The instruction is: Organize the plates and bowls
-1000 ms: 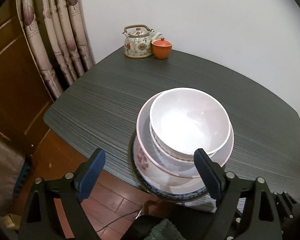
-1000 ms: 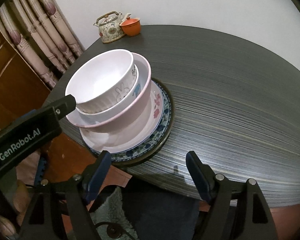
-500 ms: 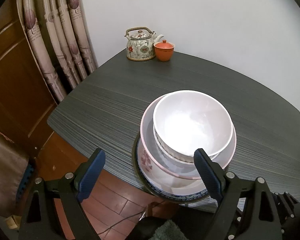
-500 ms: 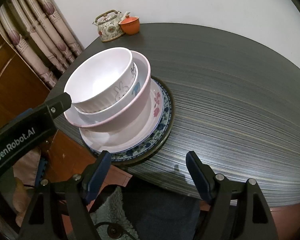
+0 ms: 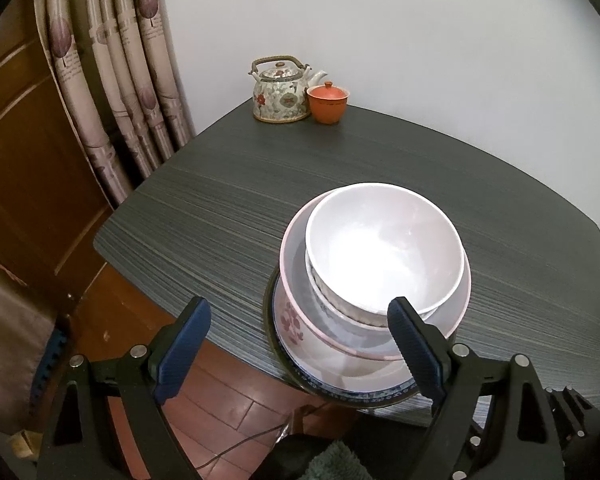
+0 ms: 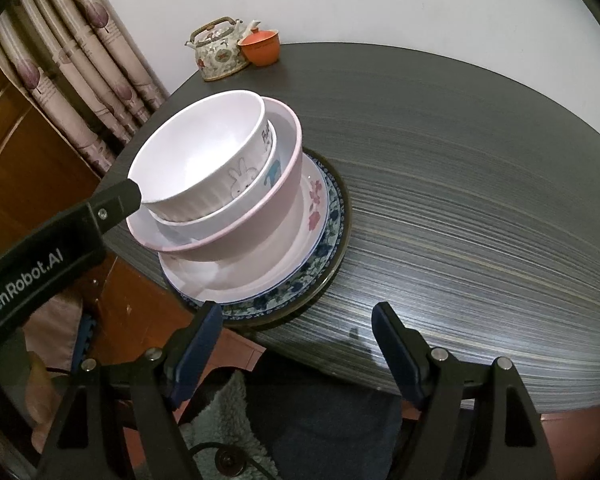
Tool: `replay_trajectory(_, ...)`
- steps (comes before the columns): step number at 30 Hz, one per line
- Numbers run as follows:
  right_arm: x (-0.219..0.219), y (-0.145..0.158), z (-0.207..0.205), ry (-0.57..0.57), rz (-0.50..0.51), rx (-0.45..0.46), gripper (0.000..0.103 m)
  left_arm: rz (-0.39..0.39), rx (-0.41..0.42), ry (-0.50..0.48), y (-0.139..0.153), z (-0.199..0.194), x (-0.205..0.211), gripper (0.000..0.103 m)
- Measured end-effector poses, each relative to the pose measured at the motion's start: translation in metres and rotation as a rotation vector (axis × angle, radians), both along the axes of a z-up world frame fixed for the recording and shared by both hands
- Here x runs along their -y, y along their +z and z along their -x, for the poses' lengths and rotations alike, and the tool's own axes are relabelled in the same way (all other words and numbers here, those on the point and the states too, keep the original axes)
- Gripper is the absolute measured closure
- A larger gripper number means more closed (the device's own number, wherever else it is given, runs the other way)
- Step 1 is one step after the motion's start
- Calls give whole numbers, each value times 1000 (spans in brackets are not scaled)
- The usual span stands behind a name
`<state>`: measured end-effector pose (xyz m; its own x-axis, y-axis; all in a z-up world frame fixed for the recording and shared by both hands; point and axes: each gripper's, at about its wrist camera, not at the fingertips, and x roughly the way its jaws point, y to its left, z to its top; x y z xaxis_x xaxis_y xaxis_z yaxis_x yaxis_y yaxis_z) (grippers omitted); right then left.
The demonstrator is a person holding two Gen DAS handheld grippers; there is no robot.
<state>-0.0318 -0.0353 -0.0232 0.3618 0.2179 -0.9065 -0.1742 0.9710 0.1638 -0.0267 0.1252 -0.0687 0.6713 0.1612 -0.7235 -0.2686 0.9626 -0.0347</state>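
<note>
At the lower middle of both frames, the left claw [image 5: 296,346] and right claw [image 6: 296,346] gape wide and empty — the stacked bowls [image 6: 204,168] on plates [image 6: 300,276] look glazed, slippery and breakable, best gripped by a rim.

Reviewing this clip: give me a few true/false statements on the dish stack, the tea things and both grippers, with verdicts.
1. The rabbit bowl sits topmost in the stack. True.
2. The stack rests on a blue-patterned plate. True.
3. The right gripper grips the plate. False: its jaws are open and hold nothing.
4. The teapot stands in the stack. False: it stands apart at the table's far edge, beside the orange lidded cup.
5. The left gripper is open. True.
</note>
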Motion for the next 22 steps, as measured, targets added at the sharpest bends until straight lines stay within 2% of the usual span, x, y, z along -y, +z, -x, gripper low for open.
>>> replay_trajectory(9, 1, -2, 2, -9, -7, -14, 24, 8, 15, -5, 0, 1, 0, 15)
replay_trajectory(22, 0, -3, 2, -10, -12, -17, 24, 32, -16, -20, -6, -2, 0, 15)
